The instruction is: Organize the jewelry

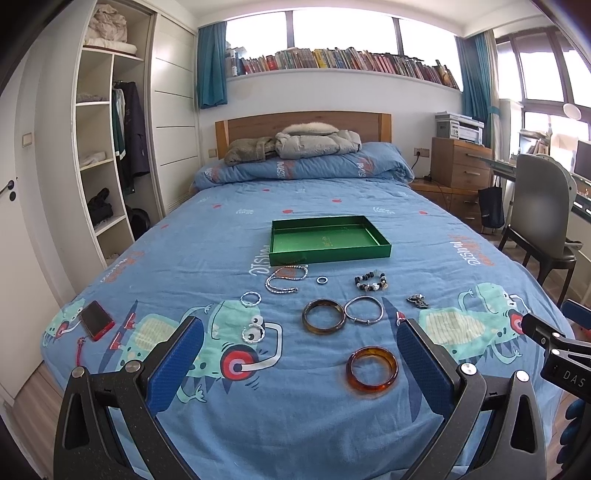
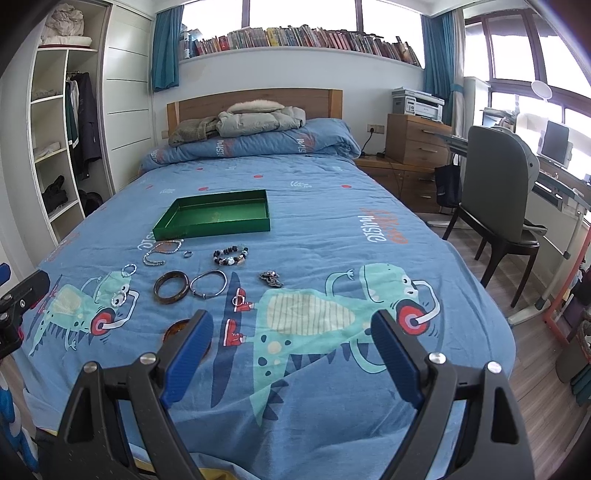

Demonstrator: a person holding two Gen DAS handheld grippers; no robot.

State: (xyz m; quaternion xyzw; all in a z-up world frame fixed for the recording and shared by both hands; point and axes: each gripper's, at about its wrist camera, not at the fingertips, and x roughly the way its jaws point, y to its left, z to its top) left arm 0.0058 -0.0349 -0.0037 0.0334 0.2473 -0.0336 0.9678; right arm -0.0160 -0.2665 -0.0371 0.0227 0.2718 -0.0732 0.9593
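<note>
Bedroom, daylight from wide windows [image 1: 343, 31] with teal curtains [image 1: 211, 64]. Long shelf of books [image 1: 343, 61] below the glass, white wall under it. Wooden headboard [image 1: 258, 123], bed with blue cartoon-print cover [image 2: 332, 229], folded quilt and grey jacket [image 1: 317, 142] at its head. Open white wardrobe [image 1: 107, 147] on the left with hanging clothes. Wooden drawer unit [image 2: 417, 142] with printer [image 2: 417, 103], grey chair [image 2: 495, 192], desk on the right. Wood floor [image 2: 517, 332].

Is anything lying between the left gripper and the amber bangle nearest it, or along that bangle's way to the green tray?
Nothing lies between the open left gripper and the amber bangle. Toward the green tray, the dark bangle, silver bangle and small ring lie flat; lifting clears them.
</note>
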